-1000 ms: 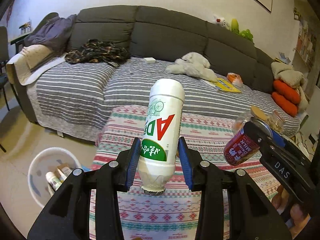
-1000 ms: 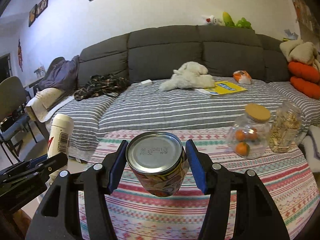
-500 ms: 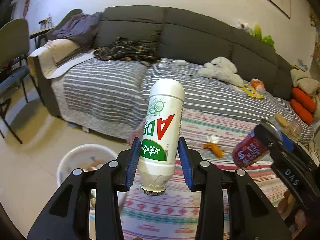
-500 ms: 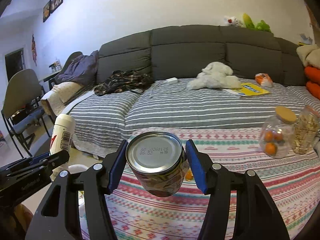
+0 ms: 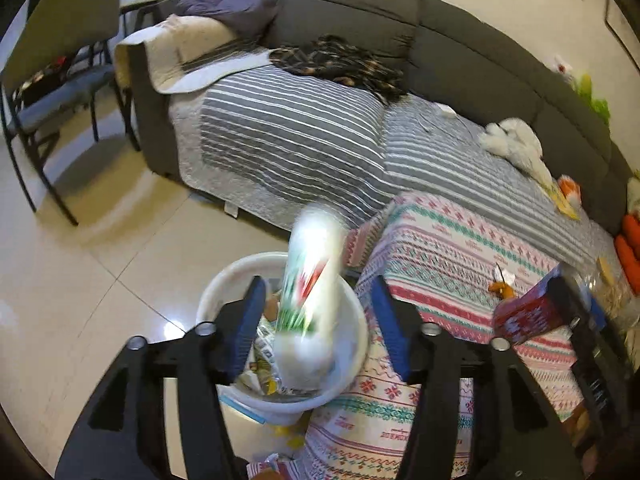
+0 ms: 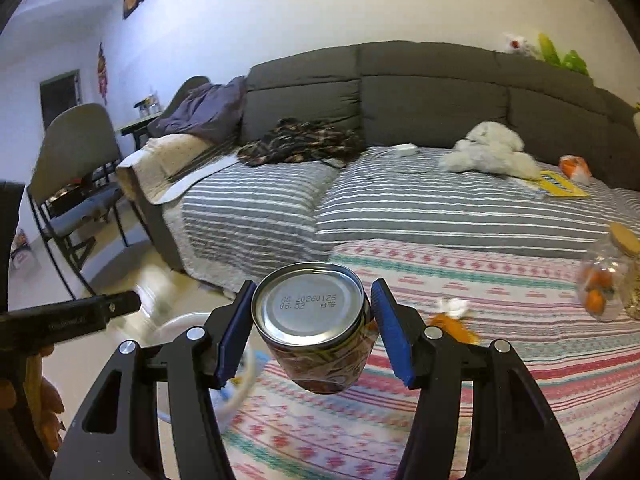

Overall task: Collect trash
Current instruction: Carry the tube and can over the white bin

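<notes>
A white plastic bottle (image 5: 308,300) with red and green print, blurred, drops neck down between the blue pads of my left gripper (image 5: 318,292). The jaws are opening and stand clear of its sides. Right under it sits a white waste bin (image 5: 256,261) on the floor, with packets inside. My right gripper (image 6: 312,304) is shut on a tin can (image 6: 308,312), held bottom up over the patterned table (image 6: 480,288). The right wrist view shows the falling bottle (image 6: 154,292) as a pale smear beside the left gripper's finger (image 6: 80,316). An orange and white scrap (image 6: 452,320) lies on the cloth.
A grey sofa (image 5: 400,60) with a striped cover, clothes and a white plush toy (image 6: 488,152) runs behind the table. A folding chair (image 5: 60,60) stands on the tiled floor at left. Glass jars (image 6: 608,280) stand at the table's right edge.
Both grippers swung left toward the bin, and the left one tipped down over it. The left jaws spread and let go of the bottle, which now falls. The can stays gripped.
</notes>
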A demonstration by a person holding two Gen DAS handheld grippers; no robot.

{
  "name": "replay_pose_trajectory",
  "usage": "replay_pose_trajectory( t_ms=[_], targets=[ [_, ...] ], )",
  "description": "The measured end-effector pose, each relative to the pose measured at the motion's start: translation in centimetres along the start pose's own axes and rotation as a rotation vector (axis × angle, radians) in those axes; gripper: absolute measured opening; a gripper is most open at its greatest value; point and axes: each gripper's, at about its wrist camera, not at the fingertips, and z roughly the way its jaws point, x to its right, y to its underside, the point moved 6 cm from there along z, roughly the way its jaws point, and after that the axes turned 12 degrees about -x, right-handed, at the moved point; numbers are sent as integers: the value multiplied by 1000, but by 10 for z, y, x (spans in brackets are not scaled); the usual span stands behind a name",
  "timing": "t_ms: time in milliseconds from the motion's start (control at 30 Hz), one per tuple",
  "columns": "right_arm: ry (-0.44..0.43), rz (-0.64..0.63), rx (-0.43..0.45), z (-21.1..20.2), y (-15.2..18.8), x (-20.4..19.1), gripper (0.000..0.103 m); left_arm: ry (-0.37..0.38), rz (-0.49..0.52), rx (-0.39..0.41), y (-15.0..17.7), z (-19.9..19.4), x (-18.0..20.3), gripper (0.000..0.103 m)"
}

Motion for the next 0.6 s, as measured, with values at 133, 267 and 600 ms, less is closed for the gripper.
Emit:
replay_pose_trajectory(
  t_ms=[133,267,600],
  targets=[
    [-49,-3,-16,15,0,-33,58,29,-81,52,-10,-21,-28,69],
    [-73,-52,-35,31,1,-72,58,30,-172,90,-19,-35,-56,69],
    [-129,-131,-72,57,-3,-146,58,-15,-317,165,-31,-66,-118,69]
  ],
)
